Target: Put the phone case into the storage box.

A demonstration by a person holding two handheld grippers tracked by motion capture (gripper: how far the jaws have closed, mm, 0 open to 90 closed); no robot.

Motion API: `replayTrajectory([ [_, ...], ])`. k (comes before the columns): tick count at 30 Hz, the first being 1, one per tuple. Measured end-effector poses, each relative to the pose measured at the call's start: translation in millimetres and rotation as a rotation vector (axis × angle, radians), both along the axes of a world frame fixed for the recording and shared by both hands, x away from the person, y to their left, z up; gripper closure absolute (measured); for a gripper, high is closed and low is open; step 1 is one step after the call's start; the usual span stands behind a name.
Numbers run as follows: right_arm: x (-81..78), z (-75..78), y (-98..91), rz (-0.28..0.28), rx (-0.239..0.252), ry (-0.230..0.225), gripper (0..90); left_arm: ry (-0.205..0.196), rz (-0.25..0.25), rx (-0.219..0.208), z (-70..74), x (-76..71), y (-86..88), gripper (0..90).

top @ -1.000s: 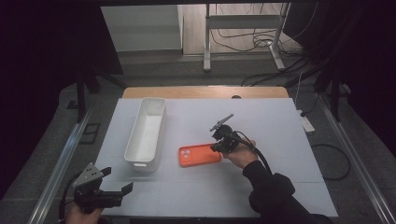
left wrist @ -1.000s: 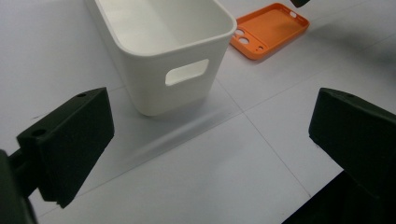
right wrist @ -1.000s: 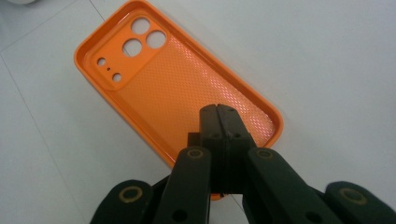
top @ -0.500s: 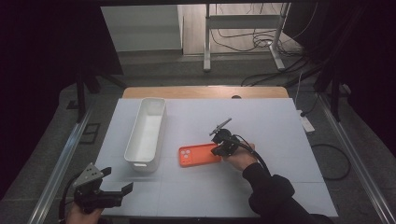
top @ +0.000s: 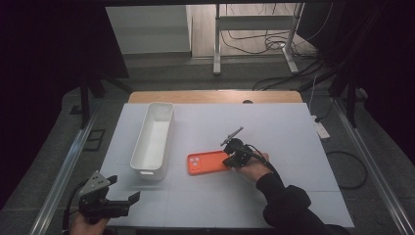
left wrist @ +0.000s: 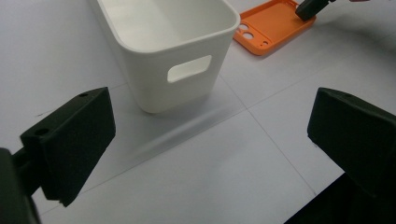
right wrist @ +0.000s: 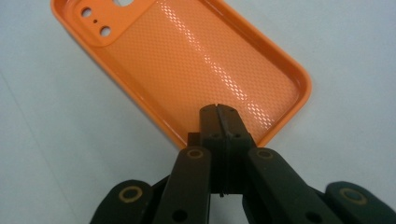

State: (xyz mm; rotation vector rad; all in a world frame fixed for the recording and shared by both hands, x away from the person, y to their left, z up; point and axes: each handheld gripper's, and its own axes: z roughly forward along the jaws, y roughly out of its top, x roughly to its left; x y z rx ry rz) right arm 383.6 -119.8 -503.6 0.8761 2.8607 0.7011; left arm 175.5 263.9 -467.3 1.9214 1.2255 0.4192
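Note:
An orange phone case (top: 205, 163) lies flat, inner side up, near the middle of the white table; it also appears in the left gripper view (left wrist: 271, 23). My right gripper (top: 229, 160) comes in from the right, and its shut jaws (right wrist: 218, 109) rest over the case (right wrist: 187, 51) just inside the end away from the camera holes. Nothing sits between the two jaws. My left gripper (top: 122, 188) hovers open at the table's near left corner. Its wide-apart jaws (left wrist: 210, 135) point toward the white bin (left wrist: 177, 88) with nothing between them.
A long white bin (top: 139, 144) with a handle slot stands left of the case, empty inside. The white table top (top: 293, 127) sits on a wooden table. Beyond it are metal stand legs and cables (top: 274, 78) on the floor.
The right hand has shifted very slightly toward the near side at the case's end. The case, the bin and the left gripper are where they were.

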Motion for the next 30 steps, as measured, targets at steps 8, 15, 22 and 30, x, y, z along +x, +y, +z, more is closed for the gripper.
replayTrajectory([
  [8,-8.1,1.4,-1.9,0.010,0.010,0.020,89.2,0.003,0.002,-0.006,-0.1,0.2,0.3,1.7],
  [15,-15.2,1.2,-1.8,0.024,0.013,0.034,89.2,0.002,0.003,-0.009,-0.1,0.3,0.8,1.8],
  [22,-20.9,1.7,-2.7,0.036,0.022,0.050,89.2,0.001,0.002,-0.008,0.0,0.5,0.5,2.0],
  [30,-30.0,2.4,-0.2,0.059,0.023,0.053,89.2,0.002,0.001,-0.008,0.0,0.9,0.4,2.0],
])
